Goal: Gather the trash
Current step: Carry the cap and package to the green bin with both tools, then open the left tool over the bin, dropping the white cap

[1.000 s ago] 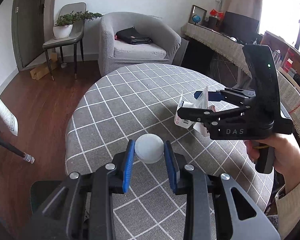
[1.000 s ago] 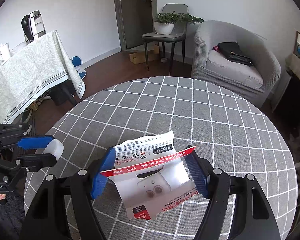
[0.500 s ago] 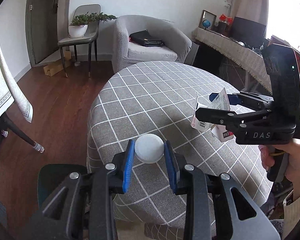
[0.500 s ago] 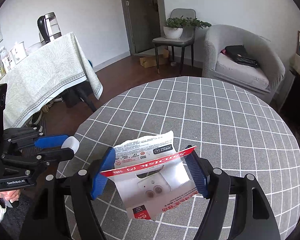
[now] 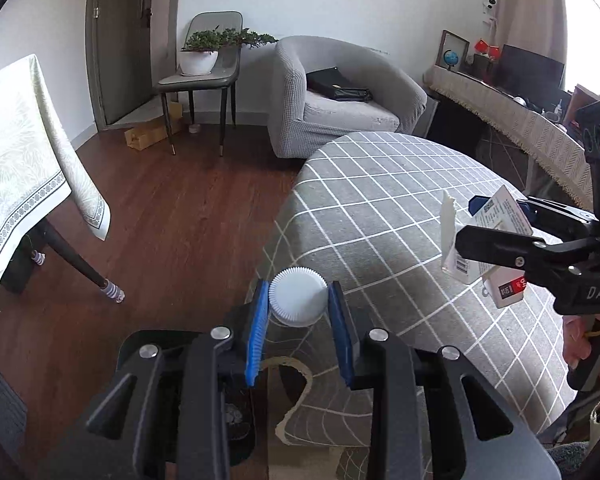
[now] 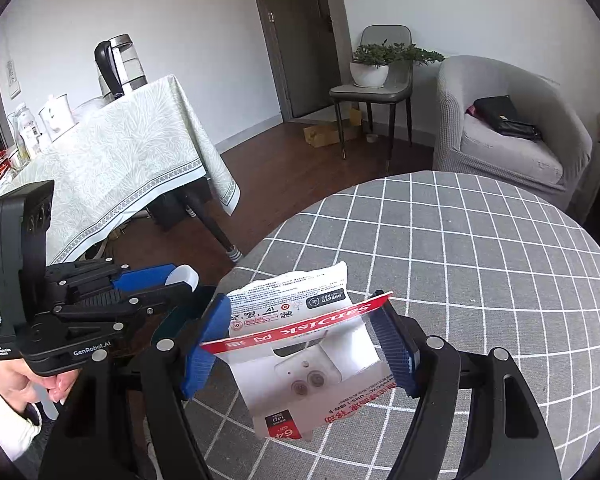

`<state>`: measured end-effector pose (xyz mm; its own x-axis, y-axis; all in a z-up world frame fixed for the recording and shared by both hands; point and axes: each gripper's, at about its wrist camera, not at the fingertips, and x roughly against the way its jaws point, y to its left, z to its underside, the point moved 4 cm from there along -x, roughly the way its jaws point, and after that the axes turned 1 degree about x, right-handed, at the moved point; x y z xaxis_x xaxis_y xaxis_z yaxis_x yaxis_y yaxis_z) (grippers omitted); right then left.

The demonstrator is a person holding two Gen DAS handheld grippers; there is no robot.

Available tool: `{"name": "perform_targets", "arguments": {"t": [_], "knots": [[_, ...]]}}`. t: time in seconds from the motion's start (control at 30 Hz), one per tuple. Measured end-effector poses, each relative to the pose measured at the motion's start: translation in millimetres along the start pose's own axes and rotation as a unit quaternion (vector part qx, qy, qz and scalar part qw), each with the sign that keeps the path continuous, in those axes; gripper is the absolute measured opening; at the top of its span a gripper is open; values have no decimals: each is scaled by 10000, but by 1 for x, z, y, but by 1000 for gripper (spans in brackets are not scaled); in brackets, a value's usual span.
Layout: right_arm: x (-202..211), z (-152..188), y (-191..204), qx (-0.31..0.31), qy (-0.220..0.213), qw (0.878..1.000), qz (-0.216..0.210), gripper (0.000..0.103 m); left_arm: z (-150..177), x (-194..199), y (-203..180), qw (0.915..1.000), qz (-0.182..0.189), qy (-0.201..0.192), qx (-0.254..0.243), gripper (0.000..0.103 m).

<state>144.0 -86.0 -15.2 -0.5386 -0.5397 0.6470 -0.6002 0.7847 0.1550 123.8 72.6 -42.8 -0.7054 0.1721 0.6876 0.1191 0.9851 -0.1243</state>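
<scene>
My left gripper [image 5: 300, 312] is shut on a white ribbed bottle cap [image 5: 298, 302] and holds it in the air past the left edge of the round grey checked table [image 5: 380, 208]. A dark bin [image 5: 236, 412] lies on the floor under the gripper. My right gripper [image 6: 300, 344] is shut on a red and white SanDisk card package [image 6: 300, 352] above the table [image 6: 480, 260]. The package also shows in the left wrist view [image 5: 492, 248], at the right. The left gripper and cap [image 6: 184, 274] show at the left of the right wrist view.
A cloth-covered table [image 6: 120, 164] with a kettle and cups stands at the left. A grey armchair [image 5: 340, 100] and a chair with a potted plant [image 5: 204, 56] stand at the back. Brown wooden floor [image 5: 172, 216] lies between them.
Both grippers have moved left with their loads. The left gripper with the cap has passed from over the tabletop to beyond its left edge, above the floor and the bin.
</scene>
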Motion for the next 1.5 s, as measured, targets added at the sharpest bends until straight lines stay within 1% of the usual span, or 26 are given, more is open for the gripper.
{"name": "perform_targets", "arguments": {"t": [0.23, 0.4, 0.53, 0.67, 0.83, 1.07, 1.23, 1.37, 1.43, 1.5], "knots": [[-11, -10, 18, 42, -41, 9999, -113, 73, 13, -1, 49, 9993, -318, 155, 135, 32], [-23, -23, 36, 35, -119, 9996, -263, 73, 24, -7, 77, 9984, -365, 322, 283, 32], [-38, -31, 55, 19, -154, 9991, -403, 73, 36, -17, 98, 9966, -358, 562, 490, 32], [-55, -38, 77, 106, -113, 9984, -538, 73, 49, -25, 120, 9935, -466, 830, 623, 32], [-77, -42, 104, 240, -5, 9973, -696, 73, 70, -30, 141, 9889, -622, 1190, 628, 32], [-103, -45, 129, 301, 127, 9961, -822, 73, 91, -36, 168, 9838, -692, 1500, 693, 32], [-120, -45, 142, 329, 240, 9951, -896, 73, 103, -41, 180, 9807, -654, 1722, 651, 33], [-132, -43, 150, 352, 336, 9945, -927, 73, 111, -41, 185, 9796, -637, 1806, 610, 33], [-137, -43, 154, 348, 374, 9942, -950, 73, 113, -39, 188, 9795, -629, 1806, 630, 36], [-143, -43, 157, 349, 417, 9937, -975, 73, 113, -36, 189, 9806, -606, 1761, 619, 44]]}}
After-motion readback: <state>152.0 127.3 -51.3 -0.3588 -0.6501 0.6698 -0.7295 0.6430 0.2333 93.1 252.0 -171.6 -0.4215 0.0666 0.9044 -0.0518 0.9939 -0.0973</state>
